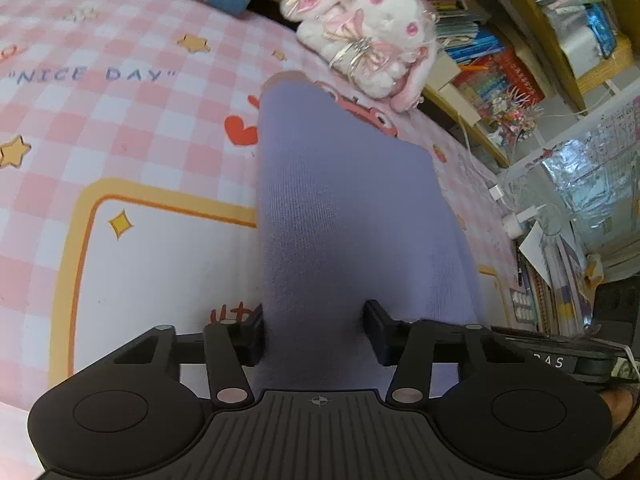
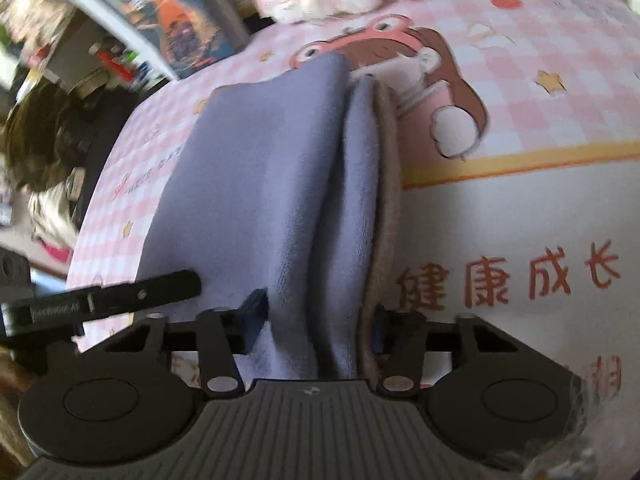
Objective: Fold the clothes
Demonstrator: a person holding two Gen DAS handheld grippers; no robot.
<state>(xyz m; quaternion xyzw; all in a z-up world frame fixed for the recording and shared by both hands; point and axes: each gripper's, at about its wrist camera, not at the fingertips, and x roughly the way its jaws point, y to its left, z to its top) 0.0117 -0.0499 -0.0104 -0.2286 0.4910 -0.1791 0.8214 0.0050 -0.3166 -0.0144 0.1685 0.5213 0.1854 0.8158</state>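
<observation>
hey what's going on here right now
A person is folding a lavender garment on a pink checked mat, one handheld gripper on each end. The left gripper and right gripper each have bunched cloth between their fingers. A plush bunny sits at the far edge.

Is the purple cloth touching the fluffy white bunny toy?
Apart. In the left wrist view the far end of the purple cloth stops short of the bunny toy, and a strip of the pink checked mat shows between them.
</observation>
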